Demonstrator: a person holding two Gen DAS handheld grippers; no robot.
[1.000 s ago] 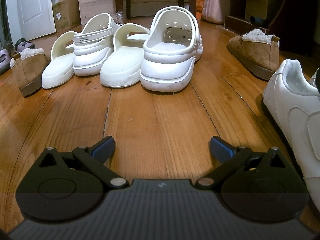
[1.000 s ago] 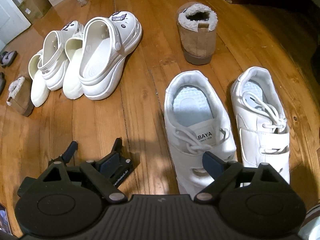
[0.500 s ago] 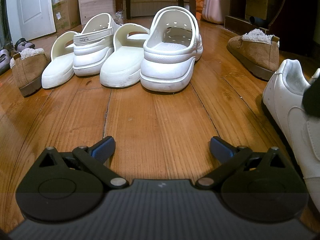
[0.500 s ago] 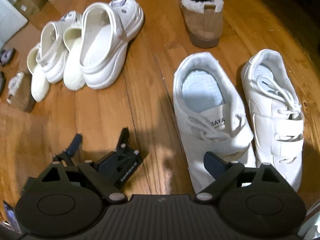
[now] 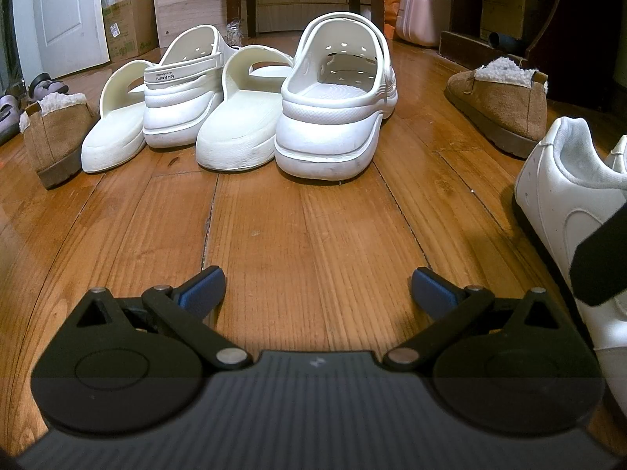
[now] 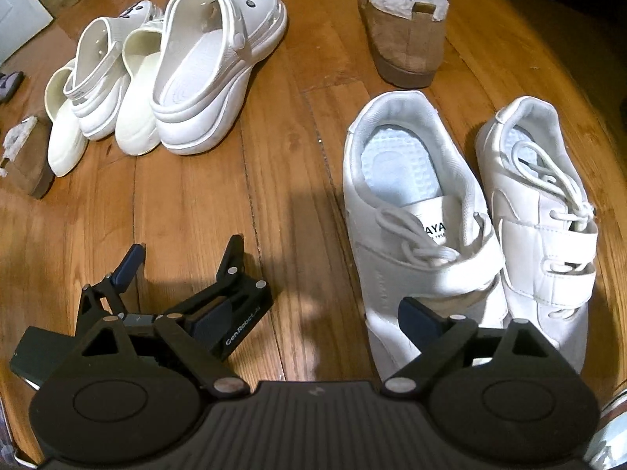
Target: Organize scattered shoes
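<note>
Right gripper (image 6: 313, 313) has dropped lower toward the sneakers since a second ago; its dark body now cuts into the left view's right edge. Left gripper (image 5: 317, 286) hasn't shifted, parked low over the floor.

Wood plank floor (image 5: 305, 227), glossy, seams running away from the camera. Room behind: white door (image 5: 58, 11) far left, cardboard boxes (image 5: 129, 25), chair legs, pink case (image 5: 421, 15), dark furniture at right.

No containers in use; shoes all sit straight on the floor. Four white shoes in a tight touching row, heels toward camera: slide (image 5: 117, 125), strap clog (image 5: 184, 94), slide (image 5: 239, 117), big clog (image 5: 333, 109). Tan fleece slipper (image 5: 55, 133) just left of the row, its mate (image 6: 407, 27) well apart at right. White sneaker pair (image 6: 415, 211) side by side, touching, under the right gripper's right finger. Purple sandals (image 5: 23, 94) at far left edge.

Both grippers spread wide, nothing held. Open bare floor between the clog row and the sneakers, and in front of the left gripper.
</note>
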